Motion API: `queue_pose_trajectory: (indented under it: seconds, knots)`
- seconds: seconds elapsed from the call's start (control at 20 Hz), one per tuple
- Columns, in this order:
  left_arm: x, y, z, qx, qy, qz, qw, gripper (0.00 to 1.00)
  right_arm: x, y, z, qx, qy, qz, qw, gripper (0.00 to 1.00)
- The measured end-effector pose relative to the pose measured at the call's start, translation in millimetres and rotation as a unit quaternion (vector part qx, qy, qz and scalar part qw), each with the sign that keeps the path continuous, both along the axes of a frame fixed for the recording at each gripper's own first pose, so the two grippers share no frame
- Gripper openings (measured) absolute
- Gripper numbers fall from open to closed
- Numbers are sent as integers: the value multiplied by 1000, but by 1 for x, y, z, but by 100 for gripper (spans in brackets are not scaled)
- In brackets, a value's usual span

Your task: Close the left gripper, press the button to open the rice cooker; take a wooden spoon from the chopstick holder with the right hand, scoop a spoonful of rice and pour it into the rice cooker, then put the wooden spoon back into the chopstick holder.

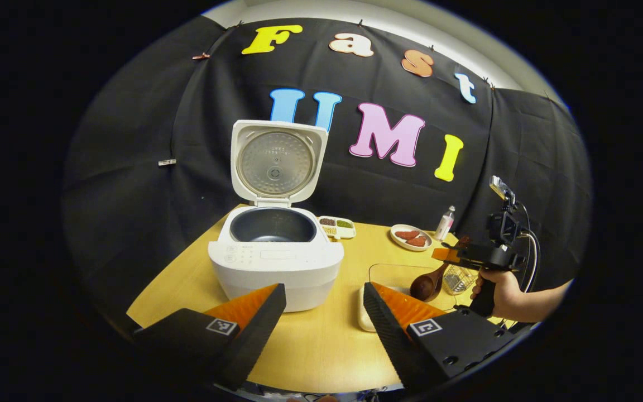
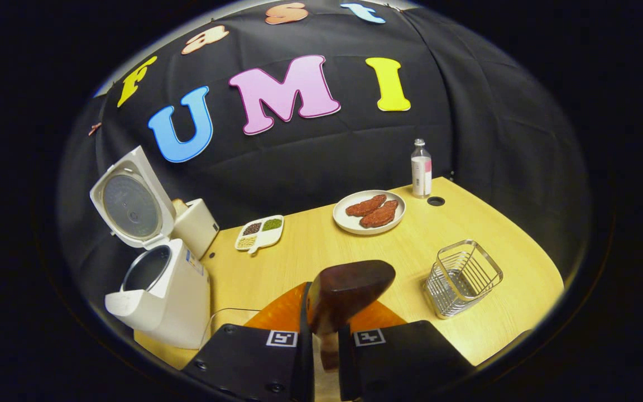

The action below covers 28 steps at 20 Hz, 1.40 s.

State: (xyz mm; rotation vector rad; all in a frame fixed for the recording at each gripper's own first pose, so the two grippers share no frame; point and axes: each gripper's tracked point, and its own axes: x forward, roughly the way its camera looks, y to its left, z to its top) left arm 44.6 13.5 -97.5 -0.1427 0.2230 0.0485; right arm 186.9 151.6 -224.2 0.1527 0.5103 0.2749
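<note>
In the left gripper view the rice cooker [image 1: 275, 262] stands at centre frame on the yellow tabletop [image 1: 321, 346], its lid [image 1: 277, 162] swung upright and its dark inner pot [image 1: 272, 225] showing nothing inside. The left gripper [image 1: 324, 304] sits at the bottom of that frame with its fingers spread wide apart, holding nothing. Between them and to the right lies a clear rectangular container [image 1: 405, 273]; what it holds cannot be told.

At the right of the same view a hand [image 1: 503, 293] holds the right gripper [image 1: 452, 255], and the wooden spoon [image 1: 427, 285] hangs from it, bowl down, above the clear container and just beside the wire chopstick holder [image 1: 458, 279].

In the right gripper view the right gripper [image 2: 324, 335] fills the bottom centre, its fingers closed on the handle of the wooden spoon [image 2: 349, 290], whose bowl faces away from the camera, so any contents are hidden. The chopstick holder [image 2: 462, 277] stands to the lower right with nothing in it. Farther back, a divided dish [image 2: 259, 232] carries dark, green and pale grains in separate compartments, a round plate [image 2: 369, 211] carries two reddish-brown pieces, and a small bottle [image 2: 421, 168] stands at the upper right. The rice cooker [image 2: 159, 290] is at the left, open.
</note>
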Motion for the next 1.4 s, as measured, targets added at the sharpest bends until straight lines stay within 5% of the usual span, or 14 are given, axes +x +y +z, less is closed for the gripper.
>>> queue_pose_trajectory:
  seconds: [0.75, 1.4]
  knots:
    - [-18, 20, 1, 8, 4, 15, 1000, 96, -73, 79, -22, 73, 98, 13, 992, 22]
    - [-22, 24, 1, 8, 5, 12, 1000, 96, -81, 82, -8, 199, 192, -31, 961, 22]
